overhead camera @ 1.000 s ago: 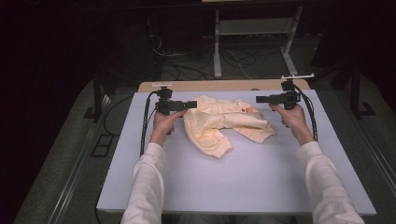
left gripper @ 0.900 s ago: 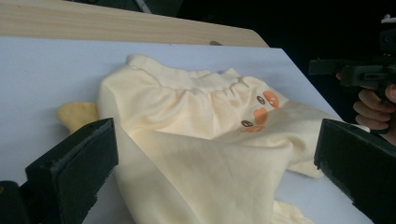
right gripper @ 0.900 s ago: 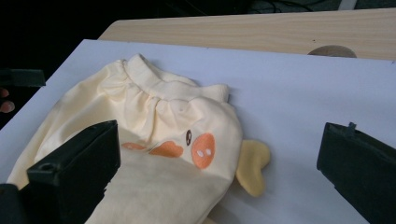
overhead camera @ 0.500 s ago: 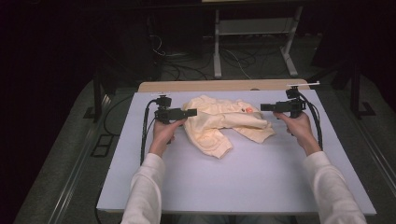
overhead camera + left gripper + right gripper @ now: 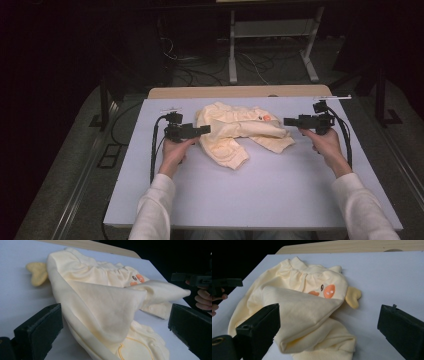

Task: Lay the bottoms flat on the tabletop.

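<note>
Near edge of the counter (image 5: 260, 200): two white sleeves enter from below, each hand carrying a black gripper; the surface between the forearms is bare pale blue-white. Left gripper (image 5: 202, 130): held level over the left half of the counter, pointing toward the middle; its jaws stand wide apart in the left gripper view, gripping nothing, with the garment's near fold lying between and beyond them. Right gripper (image 5: 287, 121): held level over the right half, pointing back toward the left one; its jaws have just been closing slightly yet stand wide, with nothing pressed between them; the cloth lies ahead of them on the counter. Pale yellow garment (image 5: 240, 130): crumpled in the middle of the far half of the counter, between the two grippers, its left part beside the left gripper's tip, its right part just short of the right gripper's tip; an orange-and-black face motif (image 5: 325, 291) shows on it toward the far edge; a darker yellow flap (image 5: 37, 273) lies on the counter at one end. Far edge: a tan wooden strip (image 5: 240, 92) borders the counter.
</note>
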The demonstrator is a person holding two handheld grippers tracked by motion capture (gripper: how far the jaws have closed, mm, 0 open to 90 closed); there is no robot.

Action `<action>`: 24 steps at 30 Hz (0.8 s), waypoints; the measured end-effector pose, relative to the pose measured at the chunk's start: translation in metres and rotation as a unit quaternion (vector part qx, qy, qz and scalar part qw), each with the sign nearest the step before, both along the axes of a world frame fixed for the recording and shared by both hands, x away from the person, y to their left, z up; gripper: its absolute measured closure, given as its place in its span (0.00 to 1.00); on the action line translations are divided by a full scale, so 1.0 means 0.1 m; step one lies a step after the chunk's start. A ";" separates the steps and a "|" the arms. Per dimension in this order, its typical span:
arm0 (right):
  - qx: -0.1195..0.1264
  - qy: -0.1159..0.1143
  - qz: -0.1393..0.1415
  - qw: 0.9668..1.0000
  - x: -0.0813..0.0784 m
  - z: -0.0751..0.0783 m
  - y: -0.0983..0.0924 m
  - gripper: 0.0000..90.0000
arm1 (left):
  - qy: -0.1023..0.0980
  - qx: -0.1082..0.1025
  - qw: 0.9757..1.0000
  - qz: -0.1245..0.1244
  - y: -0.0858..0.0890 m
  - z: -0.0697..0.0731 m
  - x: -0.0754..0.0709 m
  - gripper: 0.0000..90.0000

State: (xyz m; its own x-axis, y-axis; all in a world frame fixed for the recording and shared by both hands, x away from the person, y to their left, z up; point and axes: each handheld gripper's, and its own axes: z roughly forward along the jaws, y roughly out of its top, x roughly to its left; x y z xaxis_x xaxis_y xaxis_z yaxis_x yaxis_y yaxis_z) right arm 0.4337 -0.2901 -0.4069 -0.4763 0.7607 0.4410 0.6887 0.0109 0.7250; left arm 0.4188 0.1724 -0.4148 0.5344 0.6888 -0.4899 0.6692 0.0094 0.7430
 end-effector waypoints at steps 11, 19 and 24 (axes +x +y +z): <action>-0.012 0.004 0.011 1.000 -0.18 -0.03 -0.05 0.08 | 0.008 0.015 1.000 -0.017 -0.12 -0.07 -0.24 0.00; -0.015 0.014 0.015 1.000 -0.24 -0.13 -0.08 0.10 | 0.020 0.035 0.999 -0.023 -0.18 -0.19 -0.39 0.02; -0.019 0.019 0.019 0.999 -0.24 -0.17 -0.08 0.13 | 0.036 0.025 0.999 -0.025 -0.18 -0.25 -0.43 0.13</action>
